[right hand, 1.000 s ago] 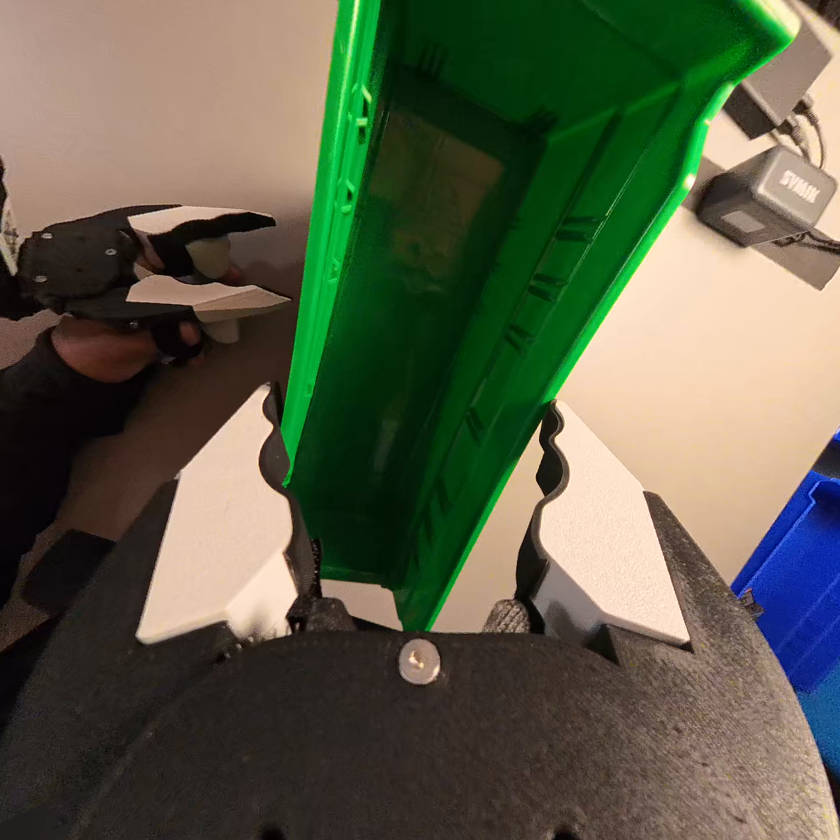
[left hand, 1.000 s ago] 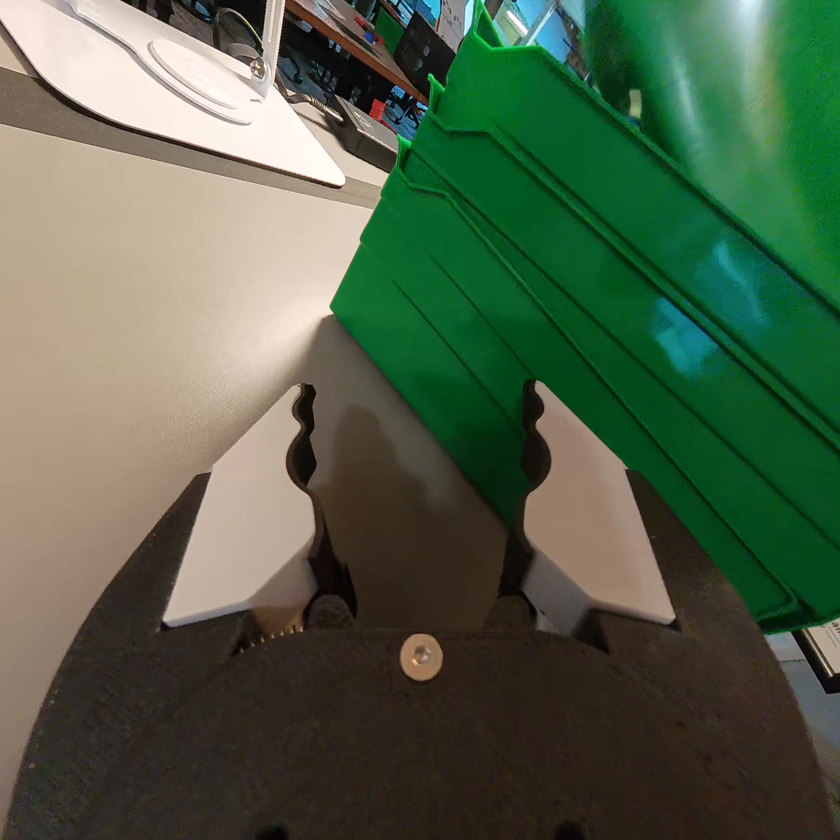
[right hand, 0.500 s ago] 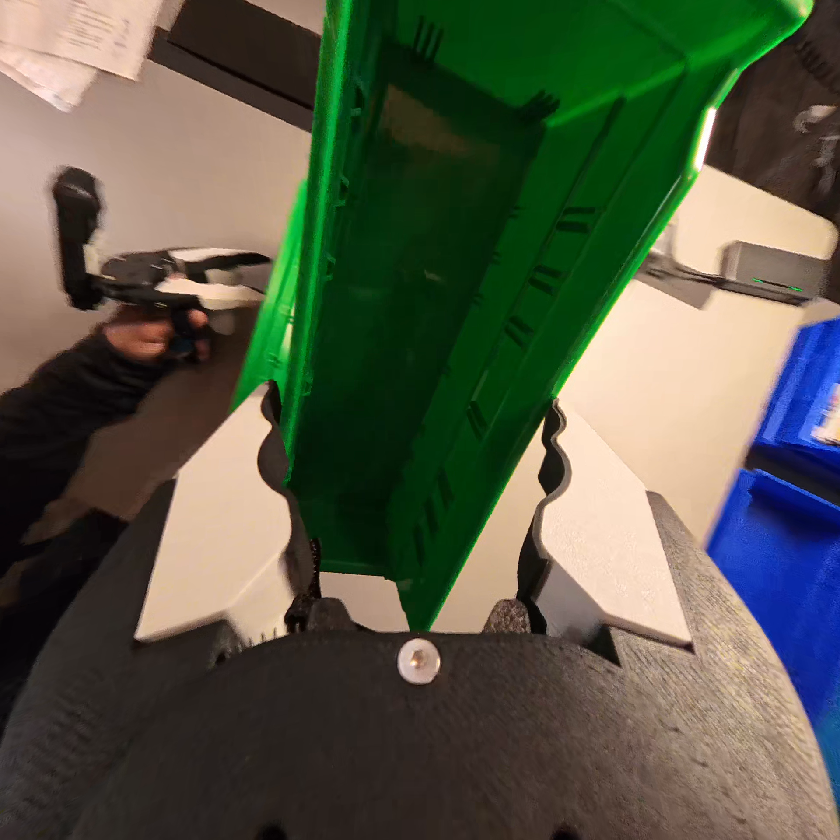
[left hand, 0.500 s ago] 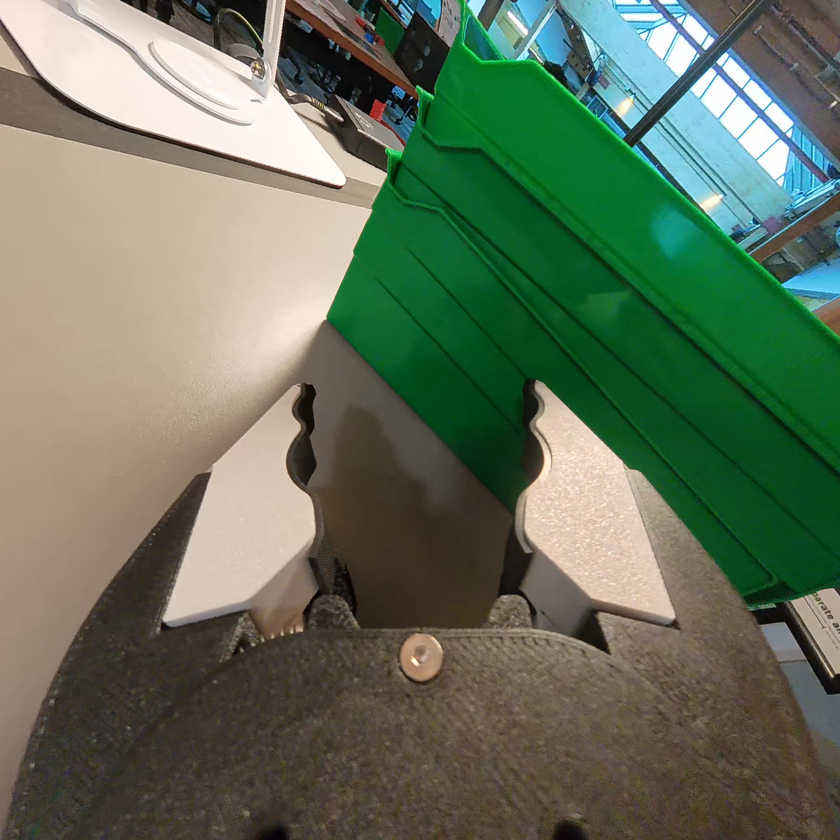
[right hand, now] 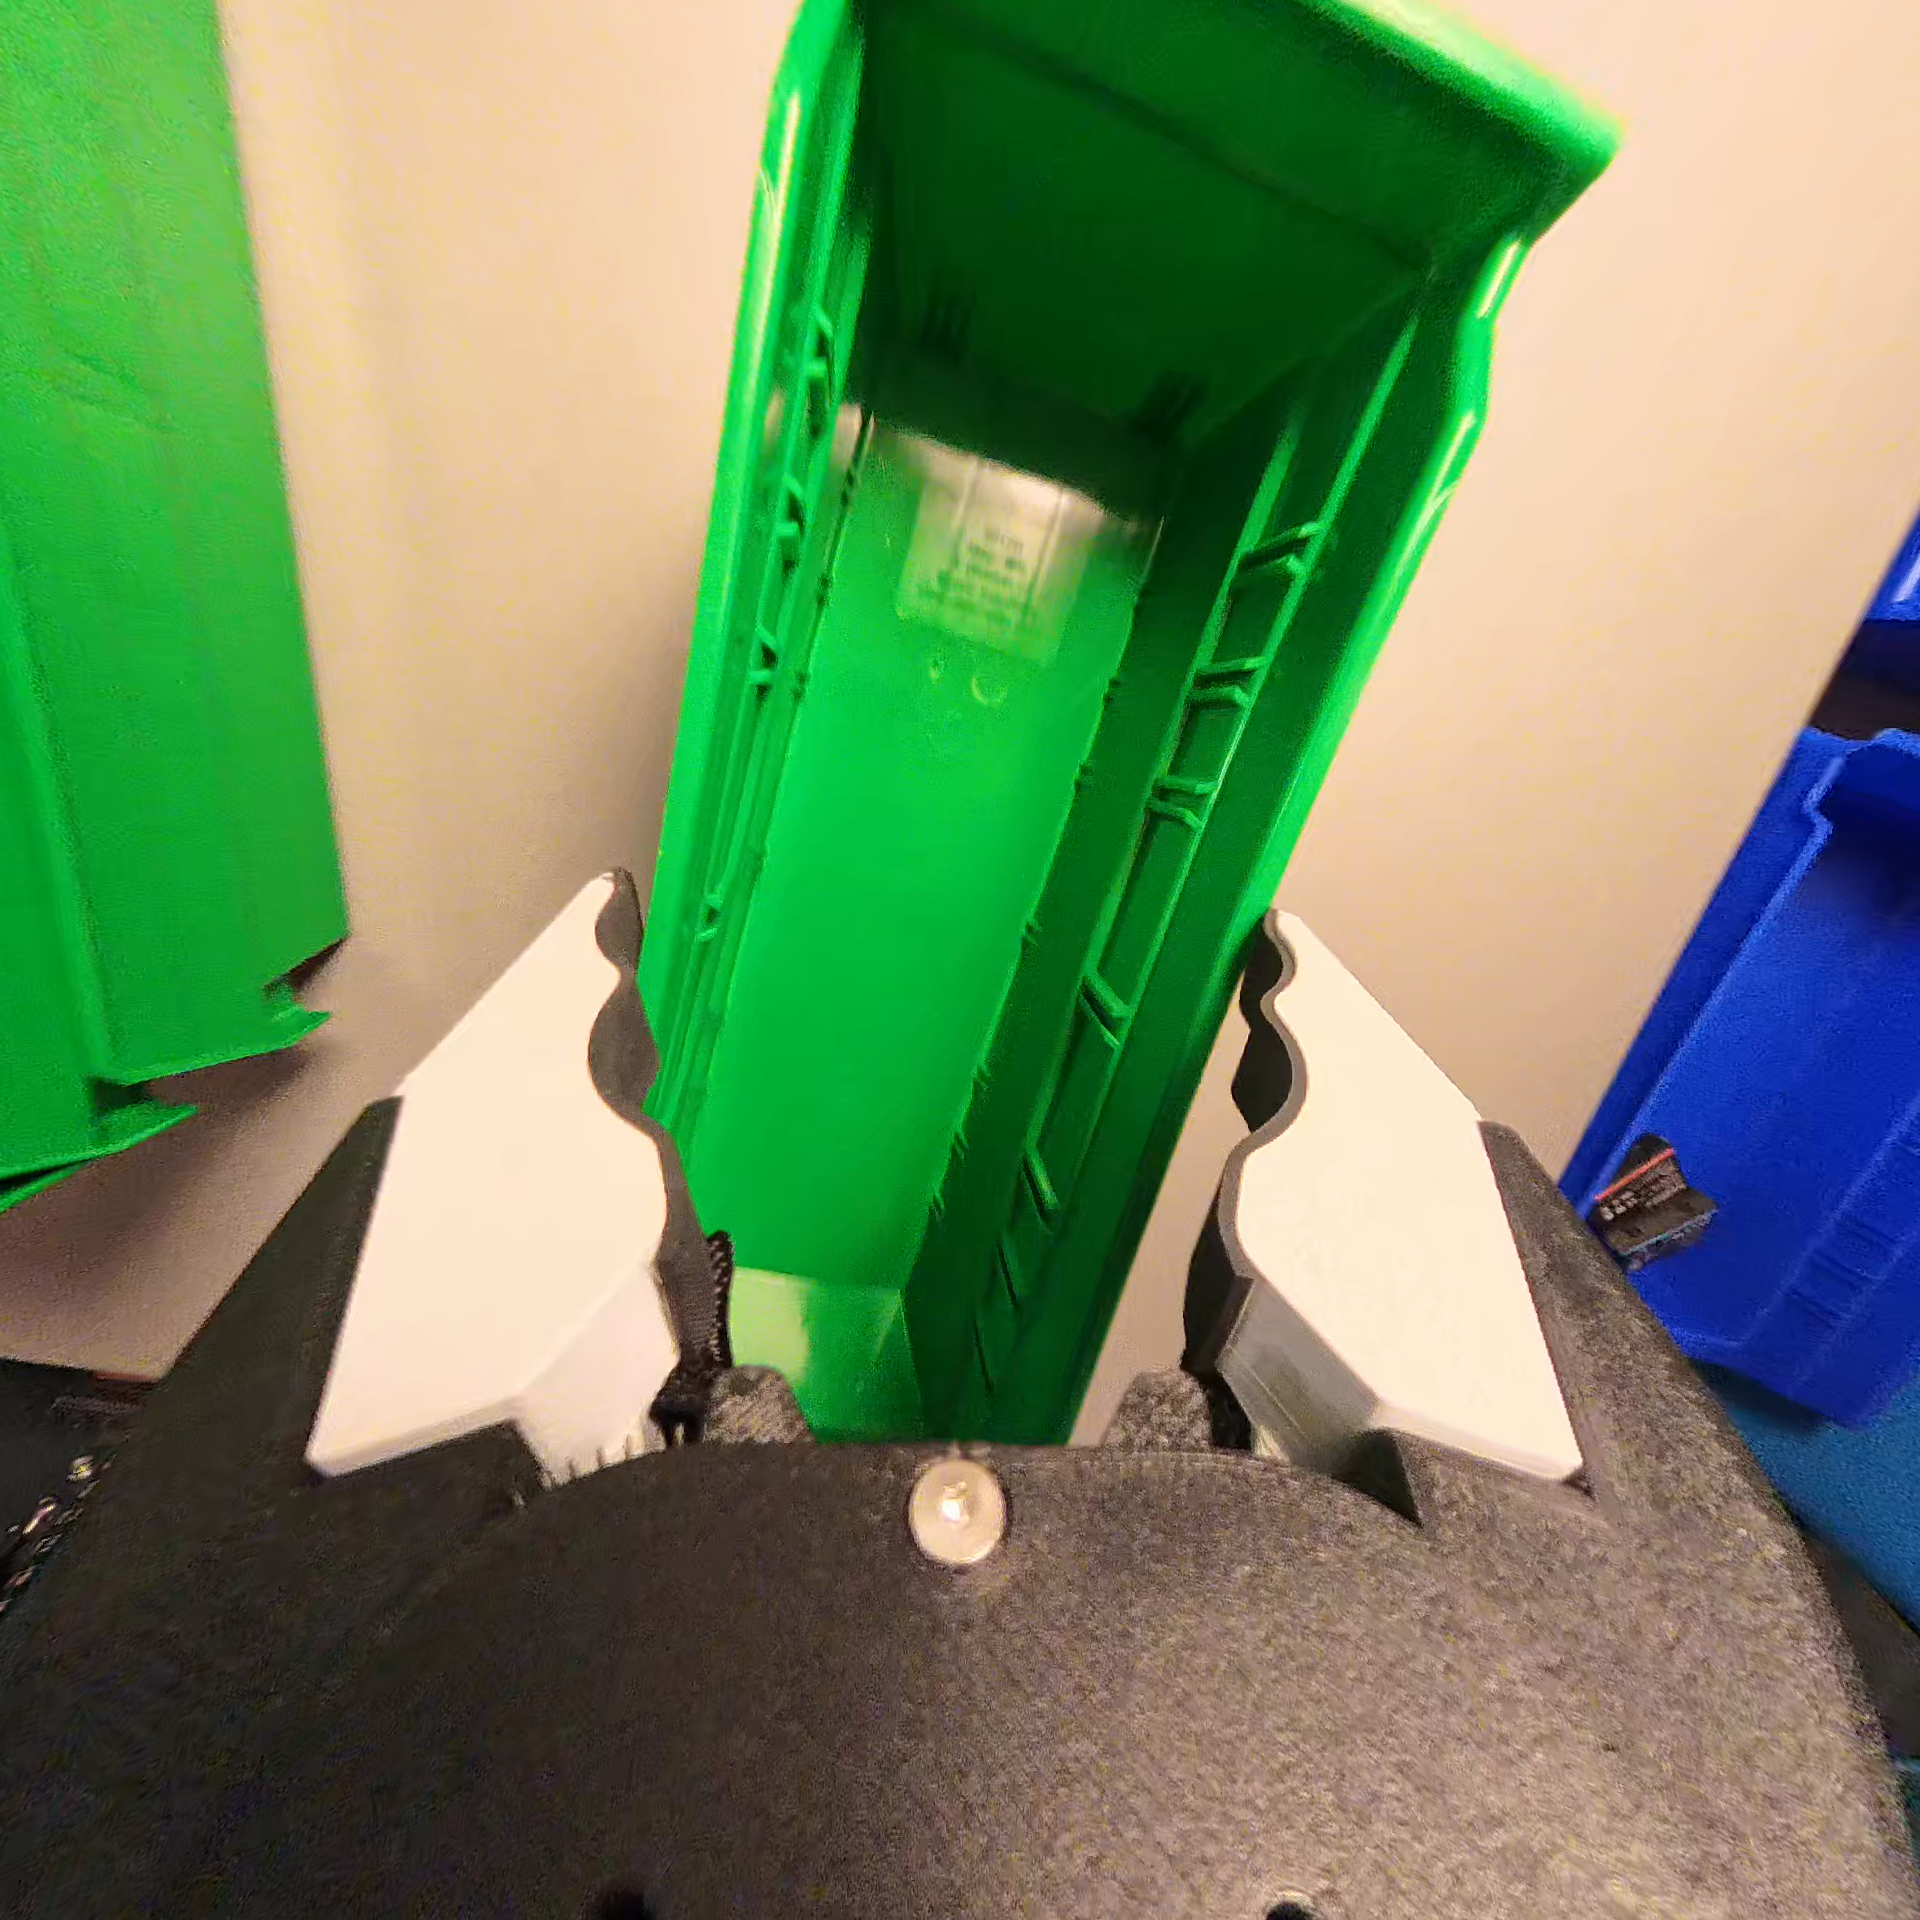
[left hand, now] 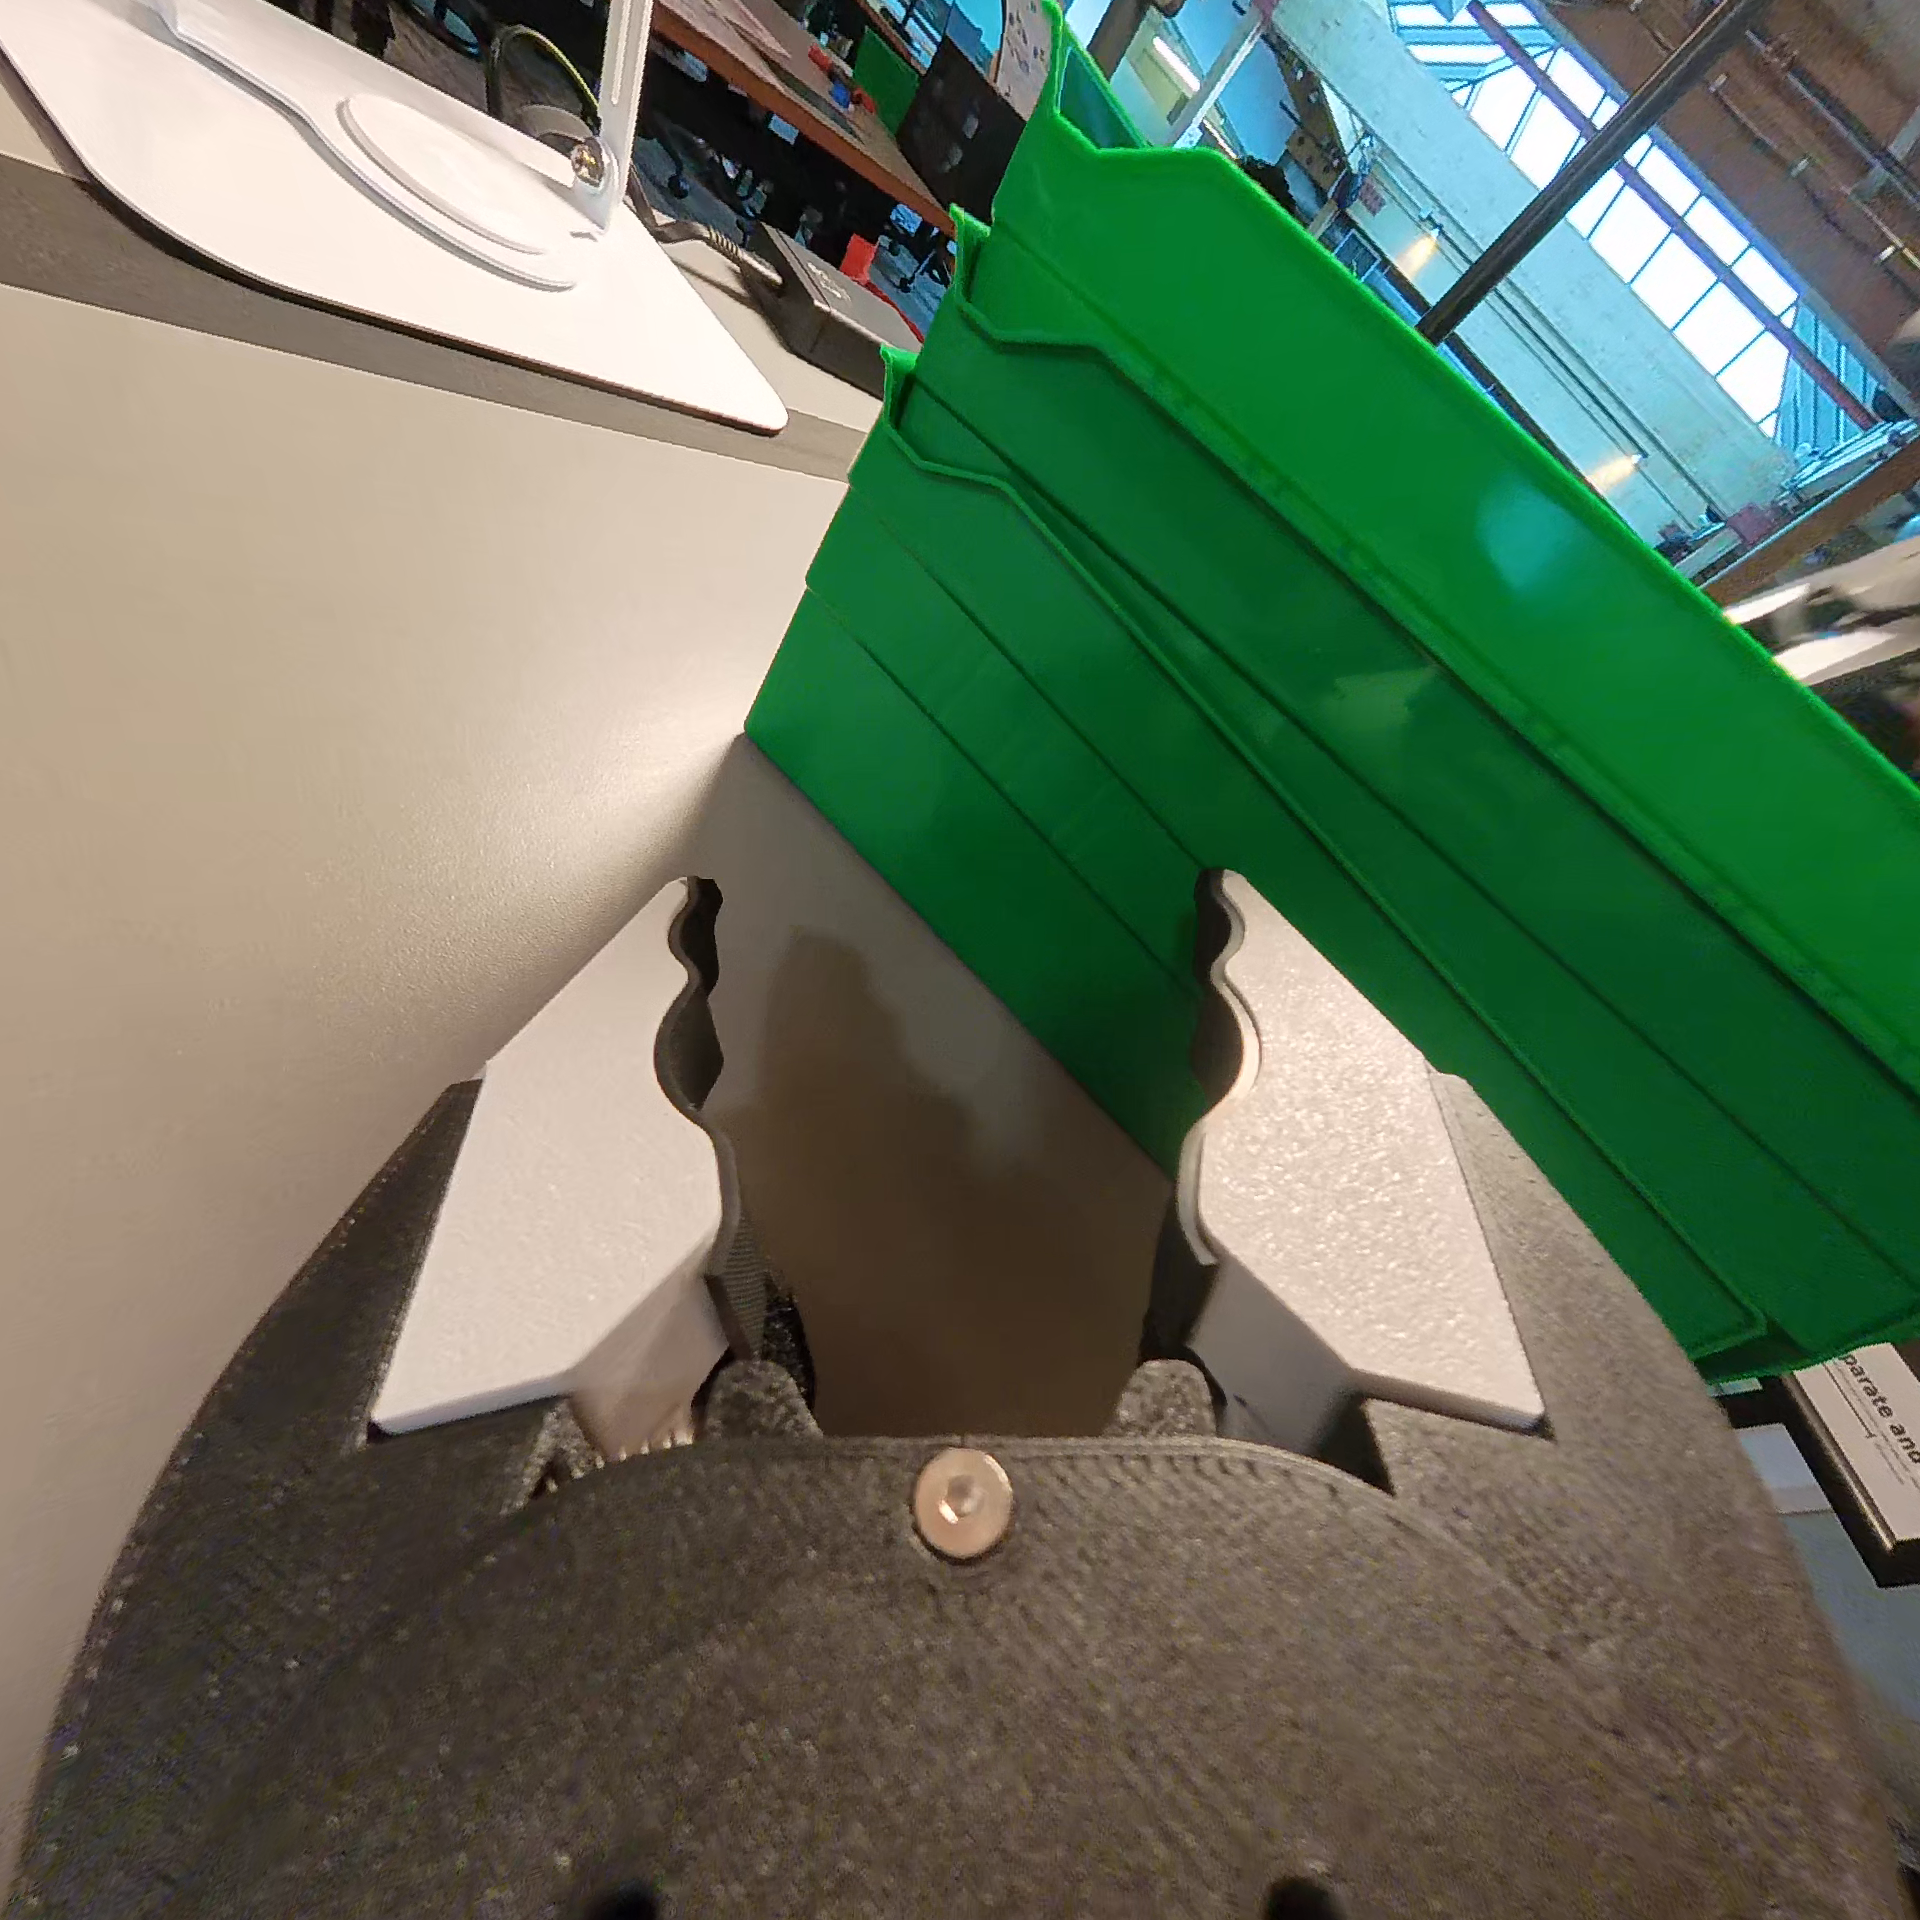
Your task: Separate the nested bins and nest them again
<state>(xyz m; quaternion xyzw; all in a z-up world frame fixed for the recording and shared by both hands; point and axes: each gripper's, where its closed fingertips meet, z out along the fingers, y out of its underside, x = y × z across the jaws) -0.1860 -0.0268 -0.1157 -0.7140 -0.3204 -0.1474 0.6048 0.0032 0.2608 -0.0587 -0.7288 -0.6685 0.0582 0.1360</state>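
left wrist view: left gripper (left hand: 956, 997) wide open, nothing held, just left of the stack (left hand: 1299, 665) of 3 nested green bins on the table (left hand: 364, 675) | right wrist view: right gripper (right hand: 940, 1039) clamps 1 green bin (right hand: 935, 831) across its width, right of the stack (right hand: 135, 623); blue bin (right hand: 1787, 1039) farther right

Print shows on a clear sticker (right hand: 982, 566) inside the green bin (right hand: 935, 935), a blue bin's tag (right hand: 1652, 1210) and a white sign (left hand: 1870, 1434).
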